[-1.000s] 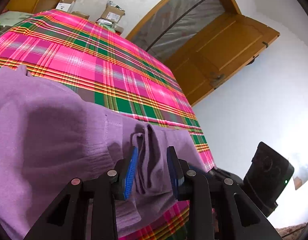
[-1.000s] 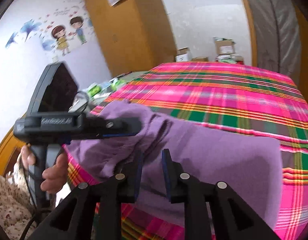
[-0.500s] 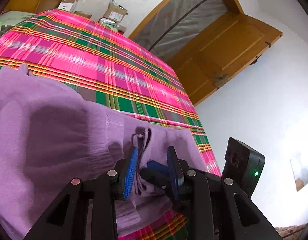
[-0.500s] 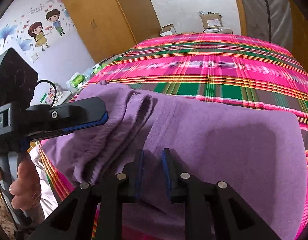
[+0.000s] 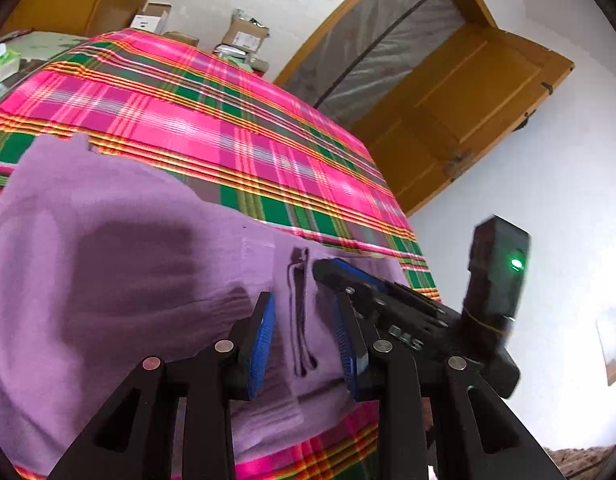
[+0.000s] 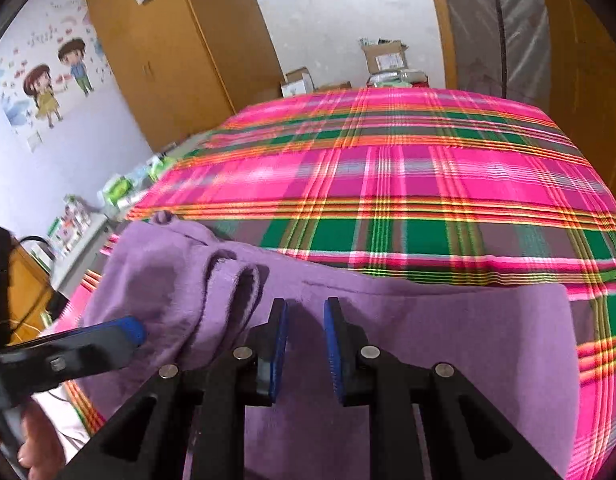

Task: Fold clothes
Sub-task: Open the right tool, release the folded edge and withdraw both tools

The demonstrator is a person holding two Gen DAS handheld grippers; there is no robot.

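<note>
While the purple sweater (image 5: 120, 264) lies spread over the near part of the plaid bedspread (image 5: 236, 136), your left gripper (image 5: 304, 336) hangs just above it with its blue pads parted by a moderate gap — cloth shows between them, but nothing is pinched, and a dark narrow crease of the knit runs straight ahead between the fingers. Your right gripper (image 6: 305, 344) is likewise parted, a little narrower, holding nothing; flat purple fabric fills the space under and ahead of it. From the left wrist view the right gripper's finger reaches in from the right, its blue tip resting on or just above the sweater beside your left pads; whether it touches cannot be told. From the right wrist view the left gripper's finger comes in low from the left, near a raised double fold (image 6: 232, 280) of the sweater that stands just ahead-left of your right pads. Ahead of both grippers the sweater's far edge runs across the bedspread, and beyond it the plaid lies open and bare all the way to the bed's far end. To the right of your right gripper the sweater's side edge drops straight down, with plaid showing past it. Behind your left gripper the hem edge sits close to the near edge of the bed — little room there.
</note>
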